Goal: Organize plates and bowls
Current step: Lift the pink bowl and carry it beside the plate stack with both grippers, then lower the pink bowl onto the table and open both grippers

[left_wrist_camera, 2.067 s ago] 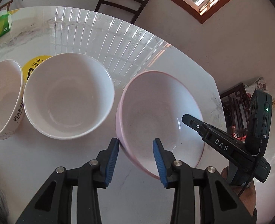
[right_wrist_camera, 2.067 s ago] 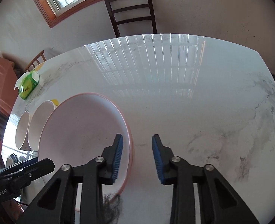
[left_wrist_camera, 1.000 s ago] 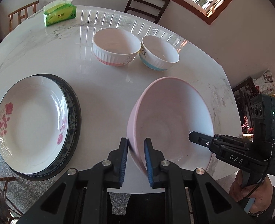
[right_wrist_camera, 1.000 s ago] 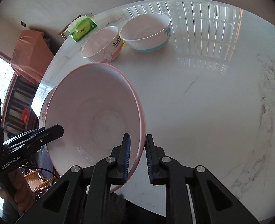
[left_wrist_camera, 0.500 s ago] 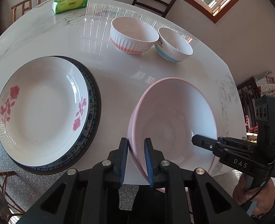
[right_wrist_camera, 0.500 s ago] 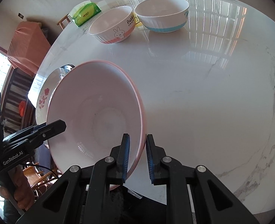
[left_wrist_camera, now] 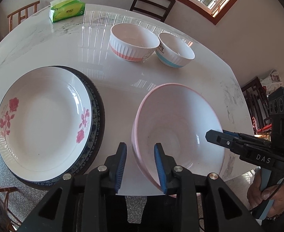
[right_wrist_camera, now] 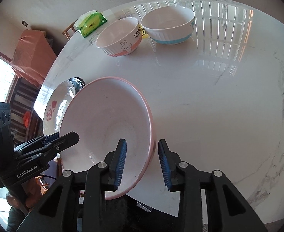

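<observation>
My left gripper (left_wrist_camera: 140, 166) has just been opening; its blue pads now stand spread, with the near-left rim of the pink bowl (left_wrist_camera: 178, 127) between them, and I see a gap on the outer side. My right gripper (right_wrist_camera: 142, 162) has also just been opening, and its pads stand apart around the opposite rim of the same bowl (right_wrist_camera: 107, 135) without pressing it. The bowl is at the near edge of the bench (left_wrist_camera: 122, 81), a little tilted, and part of it seems to reach over that edge.

Just to the left of the bowl lies the rose plate (left_wrist_camera: 41, 119), stacked on a dark patterned plate (left_wrist_camera: 97, 116); between them and the bowl there is only a narrow strip of bench. At the far side stand the rabbit bowl (left_wrist_camera: 132, 42) and the blue-banded bowl (left_wrist_camera: 174, 52), close together, well apart from the pink one. A green tissue pack (left_wrist_camera: 67, 10) is near the far edge. The middle and the right of the bench (right_wrist_camera: 209, 106) are open.

The bench top is glossy white marble with grey veins and rounded edges. Both small bowls have ribbed sides.
</observation>
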### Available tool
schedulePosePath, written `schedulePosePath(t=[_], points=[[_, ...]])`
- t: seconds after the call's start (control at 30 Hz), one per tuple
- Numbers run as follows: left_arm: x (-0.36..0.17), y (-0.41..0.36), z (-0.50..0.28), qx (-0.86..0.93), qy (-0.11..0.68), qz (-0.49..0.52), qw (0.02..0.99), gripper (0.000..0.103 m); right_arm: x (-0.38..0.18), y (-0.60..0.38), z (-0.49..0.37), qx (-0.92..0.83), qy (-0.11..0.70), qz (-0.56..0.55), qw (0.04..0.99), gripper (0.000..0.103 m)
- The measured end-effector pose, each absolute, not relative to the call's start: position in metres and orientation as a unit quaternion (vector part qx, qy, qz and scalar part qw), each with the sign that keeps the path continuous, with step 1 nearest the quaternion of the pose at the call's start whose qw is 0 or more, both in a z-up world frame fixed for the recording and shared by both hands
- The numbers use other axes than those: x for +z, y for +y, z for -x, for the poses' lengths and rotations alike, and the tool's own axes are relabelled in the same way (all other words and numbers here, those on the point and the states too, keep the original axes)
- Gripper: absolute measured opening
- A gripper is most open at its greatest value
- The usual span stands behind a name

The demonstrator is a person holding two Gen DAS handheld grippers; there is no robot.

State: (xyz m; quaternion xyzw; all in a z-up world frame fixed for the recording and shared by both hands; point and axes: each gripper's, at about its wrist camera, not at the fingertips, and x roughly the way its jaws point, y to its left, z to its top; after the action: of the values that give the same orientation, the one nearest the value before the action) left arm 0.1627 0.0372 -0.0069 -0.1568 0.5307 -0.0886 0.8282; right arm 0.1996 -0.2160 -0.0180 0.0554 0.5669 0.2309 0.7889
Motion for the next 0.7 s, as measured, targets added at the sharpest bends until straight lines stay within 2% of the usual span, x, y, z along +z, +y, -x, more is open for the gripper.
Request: schedulePosePath(t=[0.27, 0.43, 0.7], points=[[0.035, 0.060, -0.161, -0.092, 0.491, 0.154, 0.852, 0.043, 0.020, -0.232, -0.216, 0.248, 0.531, -0.099, 0.804, 0.036], [0.051, 0.077, -0.186, -0.084, 0.485, 0.173, 0.853, 0.043, 0.033, -0.224, -0.237, 0.261, 0.534, -0.121, 0.795, 0.037], [0.048, 0.089, -0.237, -0.066, 0.503, 0.163, 0.846, 0.043, 0.021, -0.202, -0.280, 0.256, 0.564, -0.164, 0.768, 0.037]])
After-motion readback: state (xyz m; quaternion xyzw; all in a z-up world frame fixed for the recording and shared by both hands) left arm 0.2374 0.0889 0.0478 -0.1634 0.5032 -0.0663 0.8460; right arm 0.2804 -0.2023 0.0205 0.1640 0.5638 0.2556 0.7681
